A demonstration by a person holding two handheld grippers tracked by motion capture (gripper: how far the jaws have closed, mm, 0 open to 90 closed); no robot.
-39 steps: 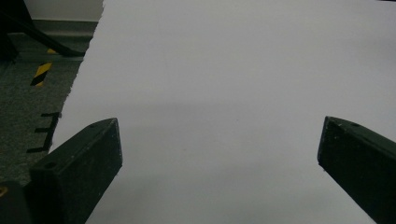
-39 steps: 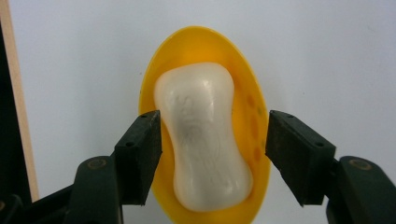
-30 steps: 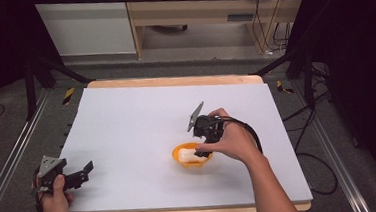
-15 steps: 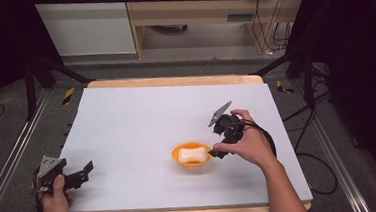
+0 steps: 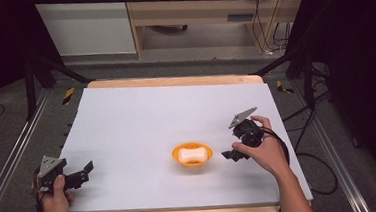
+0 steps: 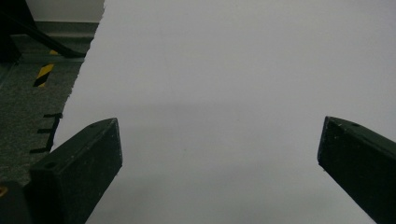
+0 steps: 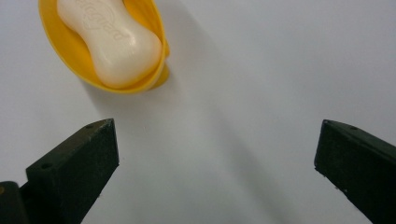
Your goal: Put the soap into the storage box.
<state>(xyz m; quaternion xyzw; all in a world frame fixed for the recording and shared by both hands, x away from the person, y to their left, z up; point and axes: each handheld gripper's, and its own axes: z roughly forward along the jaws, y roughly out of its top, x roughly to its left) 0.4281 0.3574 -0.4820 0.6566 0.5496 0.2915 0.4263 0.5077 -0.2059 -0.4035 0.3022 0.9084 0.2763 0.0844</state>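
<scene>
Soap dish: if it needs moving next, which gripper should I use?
Probably right. The right gripper sits open just beside the soap dish, which holds the soap. The left gripper, also open, hangs at the table's near-left corner, far from it.

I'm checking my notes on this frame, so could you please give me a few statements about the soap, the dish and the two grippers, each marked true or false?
1. The white soap bar lies in the yellow dish. True.
2. The right gripper is shut on the dish. False: its fingers stand wide apart, nothing between them.
3. The dish sits to the left of the right gripper in the high view. True.
4. The left gripper holds the soap. False: it is open over the bare white table.
</scene>
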